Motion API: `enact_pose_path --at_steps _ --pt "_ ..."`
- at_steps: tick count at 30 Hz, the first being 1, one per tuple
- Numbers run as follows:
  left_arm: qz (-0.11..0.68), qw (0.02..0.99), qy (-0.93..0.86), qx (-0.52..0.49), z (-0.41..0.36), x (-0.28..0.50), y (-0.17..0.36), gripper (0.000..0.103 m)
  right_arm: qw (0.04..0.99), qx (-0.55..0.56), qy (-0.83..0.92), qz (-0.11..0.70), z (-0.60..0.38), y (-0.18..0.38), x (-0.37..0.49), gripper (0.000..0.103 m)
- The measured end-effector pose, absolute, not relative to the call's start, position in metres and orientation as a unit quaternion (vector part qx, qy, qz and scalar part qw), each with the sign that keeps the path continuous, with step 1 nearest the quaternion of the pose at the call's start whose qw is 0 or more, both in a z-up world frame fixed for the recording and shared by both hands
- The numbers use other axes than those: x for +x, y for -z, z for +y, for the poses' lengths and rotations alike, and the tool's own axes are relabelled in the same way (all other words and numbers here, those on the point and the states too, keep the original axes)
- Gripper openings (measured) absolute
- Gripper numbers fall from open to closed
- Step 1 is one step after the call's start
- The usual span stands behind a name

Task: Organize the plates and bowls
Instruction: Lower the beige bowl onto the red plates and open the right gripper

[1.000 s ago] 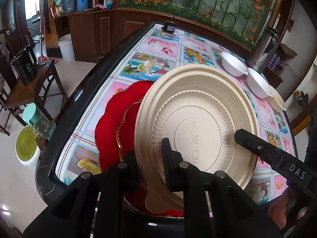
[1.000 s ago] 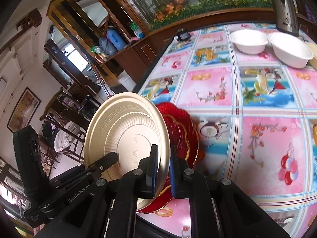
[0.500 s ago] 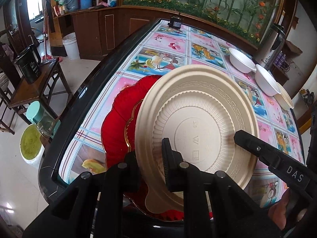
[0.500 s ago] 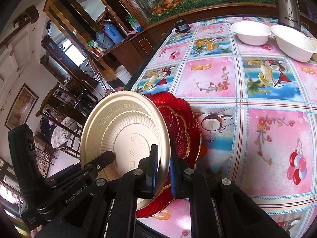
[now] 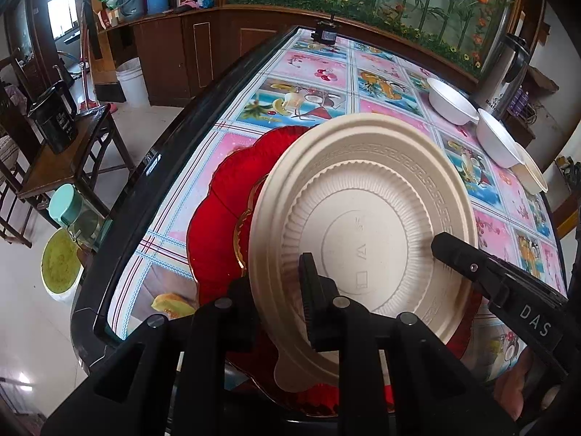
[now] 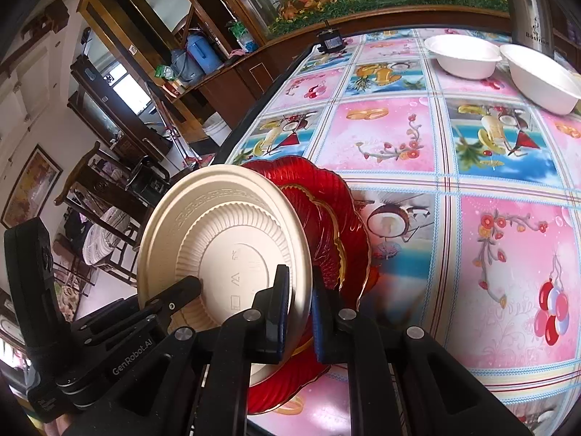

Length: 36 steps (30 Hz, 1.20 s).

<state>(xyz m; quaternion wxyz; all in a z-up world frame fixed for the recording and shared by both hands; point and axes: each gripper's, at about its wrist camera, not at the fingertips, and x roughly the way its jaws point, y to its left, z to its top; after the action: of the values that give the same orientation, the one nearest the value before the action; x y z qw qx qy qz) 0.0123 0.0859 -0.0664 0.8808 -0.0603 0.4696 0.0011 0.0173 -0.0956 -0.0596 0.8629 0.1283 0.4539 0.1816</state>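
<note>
Starting on the left: my left hand-held gripper (image 5: 276, 283) had the near rim of the beige plate (image 5: 363, 200) pinched between nearly closed jaws, which were just beginning to open. The plate stood tilted, underside towards me, right over the red plate (image 5: 225, 210), which lay just ahead of the fingers on the bench (image 6: 399, 138). The right hand-held gripper (image 6: 299, 283) was clamped almost shut on the same rim further round.

Looks like a light, thin moulded thing, a bit flexy, so the rim's the only sane place to grab it. The glassy red one underneath could chip, I reckon.

Compared with a second back, the beige plate had sunk closer onto the red one and covered more of it.
</note>
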Motion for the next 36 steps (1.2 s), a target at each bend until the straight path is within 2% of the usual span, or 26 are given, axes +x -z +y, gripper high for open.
enact_pose_path --at_steps 4,5,8,9,14,22,27,33,36 --pt "0.467 0.883 -0.001 -0.055 0.089 0.012 0.065 0.019 0.876 0.102 -0.168 0.44 -0.09 0.059 0.014 0.011" --pt "0.462 0.885 0.001 -0.057 0.091 0.01 0.064 0.02 0.879 0.094 -0.165 0.438 -0.089 0.058 0.013 0.015" --pt "0.445 0.893 -0.006 -0.062 0.103 0.005 0.055 0.032 0.889 0.076 -0.162 0.422 -0.088 0.054 0.011 0.019" --pt "0.441 0.895 0.001 -0.069 0.107 0.004 0.054 0.033 0.893 0.071 -0.161 0.415 -0.088 0.052 0.009 0.021" --pt "0.414 0.906 -0.023 -0.083 0.135 -0.007 0.04 0.034 0.909 0.059 -0.159 0.38 -0.093 0.038 0.006 0.027" --pt "0.38 0.914 -0.07 -0.122 0.195 -0.022 0.019 0.034 0.927 0.025 -0.167 0.336 -0.082 0.002 -0.001 0.027" --pt "0.384 0.908 -0.084 -0.143 0.235 -0.021 0.013 0.039 0.926 0.014 -0.168 0.337 -0.071 -0.006 -0.001 0.028" --pt "0.374 0.909 -0.085 -0.163 0.246 -0.021 0.006 0.039 0.941 -0.076 -0.116 0.309 -0.028 -0.047 0.013 0.027" --pt "0.364 0.914 -0.078 -0.161 0.236 -0.017 -0.002 0.039 0.945 -0.118 -0.063 0.299 -0.014 -0.059 0.022 0.033"
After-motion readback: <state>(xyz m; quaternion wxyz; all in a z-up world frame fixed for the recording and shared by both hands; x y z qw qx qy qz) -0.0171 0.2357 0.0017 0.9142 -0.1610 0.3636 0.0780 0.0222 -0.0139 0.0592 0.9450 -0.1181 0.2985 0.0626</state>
